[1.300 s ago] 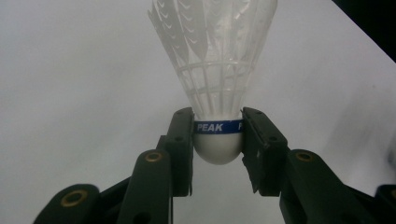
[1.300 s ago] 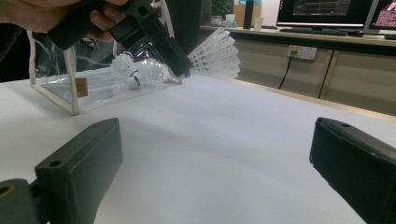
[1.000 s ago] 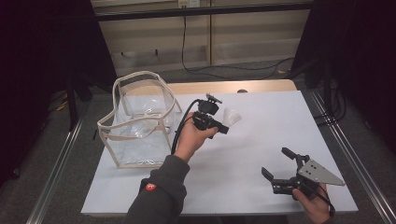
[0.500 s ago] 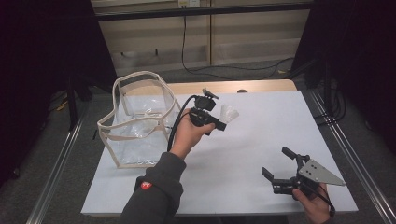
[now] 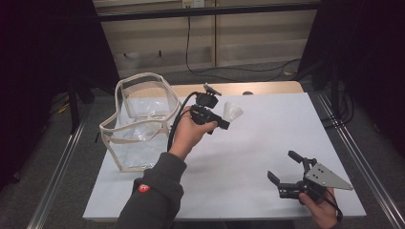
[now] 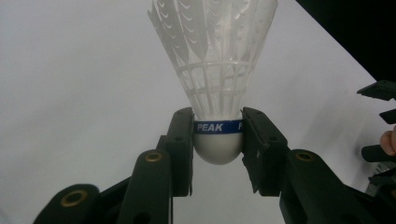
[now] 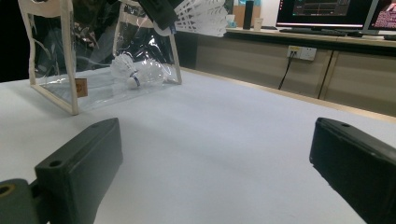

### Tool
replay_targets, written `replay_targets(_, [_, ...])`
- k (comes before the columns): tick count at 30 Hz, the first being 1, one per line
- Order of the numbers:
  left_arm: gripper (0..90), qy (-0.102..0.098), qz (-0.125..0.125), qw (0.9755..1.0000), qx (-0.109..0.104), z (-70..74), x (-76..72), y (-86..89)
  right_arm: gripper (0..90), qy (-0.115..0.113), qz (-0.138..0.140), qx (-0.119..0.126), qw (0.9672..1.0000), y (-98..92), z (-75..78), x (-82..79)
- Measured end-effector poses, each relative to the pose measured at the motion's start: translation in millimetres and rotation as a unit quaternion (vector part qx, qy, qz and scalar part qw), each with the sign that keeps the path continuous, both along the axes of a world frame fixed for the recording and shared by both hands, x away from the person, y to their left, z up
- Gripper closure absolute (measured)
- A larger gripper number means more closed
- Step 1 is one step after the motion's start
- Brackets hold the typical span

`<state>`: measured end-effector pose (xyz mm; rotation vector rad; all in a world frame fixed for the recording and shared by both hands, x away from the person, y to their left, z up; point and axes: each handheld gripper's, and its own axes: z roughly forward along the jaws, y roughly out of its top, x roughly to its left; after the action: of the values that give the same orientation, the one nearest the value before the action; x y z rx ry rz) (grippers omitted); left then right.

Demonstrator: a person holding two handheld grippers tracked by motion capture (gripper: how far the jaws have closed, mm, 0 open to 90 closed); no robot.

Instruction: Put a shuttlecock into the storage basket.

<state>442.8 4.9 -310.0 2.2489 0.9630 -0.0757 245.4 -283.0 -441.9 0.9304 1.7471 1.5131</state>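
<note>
Two shuttlecocks [image 7: 135, 74] inside clear bag [image 5: 138, 119] — left tongs [image 6: 217, 140] pinching shuttlecock [image 6: 217, 70], right tongs [image 5: 291, 167] spread.

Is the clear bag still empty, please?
No, shuttlecocks lie inside the clear bag, seen through its wall in the right gripper view.

2 shuttlecocks [image 6: 217, 84] [image 7: 135, 74], 1 clear bag [image 5: 138, 124], 2 grippers [image 5: 210, 112] [image 5: 291, 174], 1 white table [image 5: 267, 138]

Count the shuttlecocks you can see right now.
2: one shuttlecock clamped in the left gripper above the table, one lying inside the clear bag. More may be hidden there.
</note>
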Motion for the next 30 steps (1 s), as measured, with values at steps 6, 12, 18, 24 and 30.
replay_targets(6, [65.6,0.002,-0.002,1.0000,0.001,6.1,0.2,1.7,2.5,0.000,0.000,0.001,1.0000,0.3,0.1,0.1])
replay_targets(12, [65.6,0.000,-0.003,1.0000,0.004,12.2,0.7,2.9,2.5,0.000,0.000,0.001,1.0000,0.3,0.1,0.0])
replay_targets(18, [65.6,-0.001,-0.003,1.0000,0.000,19.4,0.5,6.7,2.5,0.000,0.000,0.000,1.0000,0.4,0.0,0.0])
replay_targets(24, [65.6,-0.005,-0.003,1.0000,0.001,24.6,0.4,9.4,2.5,0.000,0.000,0.000,1.0000,0.5,0.3,-0.3])
replay_targets(30, [65.6,-0.007,0.000,1.0000,-0.005,29.3,0.5,13.3,2.5,0.000,0.000,0.000,1.0000,0.6,0.1,-0.2])
